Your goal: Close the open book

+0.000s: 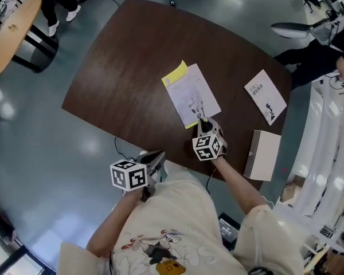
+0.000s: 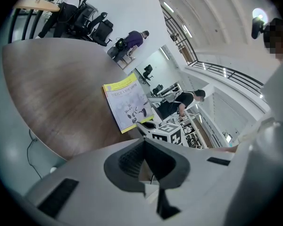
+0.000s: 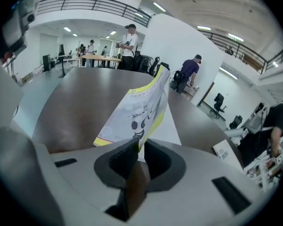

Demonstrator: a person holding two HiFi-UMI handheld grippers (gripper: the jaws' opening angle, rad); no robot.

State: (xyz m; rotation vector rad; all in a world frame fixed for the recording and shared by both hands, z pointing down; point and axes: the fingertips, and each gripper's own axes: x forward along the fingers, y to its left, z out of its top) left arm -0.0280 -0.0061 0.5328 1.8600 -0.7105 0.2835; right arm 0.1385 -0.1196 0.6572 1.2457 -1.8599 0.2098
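— Spotted the thin white-and-yellow paper book (image 1: 192,94) (image 2: 128,105) (image 3: 141,109) where?

— Lay on the dark brown wooden surface (image 1: 132,67), toward its near edge. Sat well apart from the small white booklet (image 1: 265,96) at the right edge and the white cardboard box (image 1: 262,154) at the near-right edge.

— And the right gripper (image 1: 203,121) (image 3: 137,147)?

— Pointed down at the book's near corner and pinched it between nearly closed jaws. Held the pale cover tilted up there, off the page beneath.

— And the left gripper (image 1: 159,156) (image 2: 144,147)?

— Hung just off the surface's near edge, left of the book and apart from it. Had jaws pressed together, with nothing between them.
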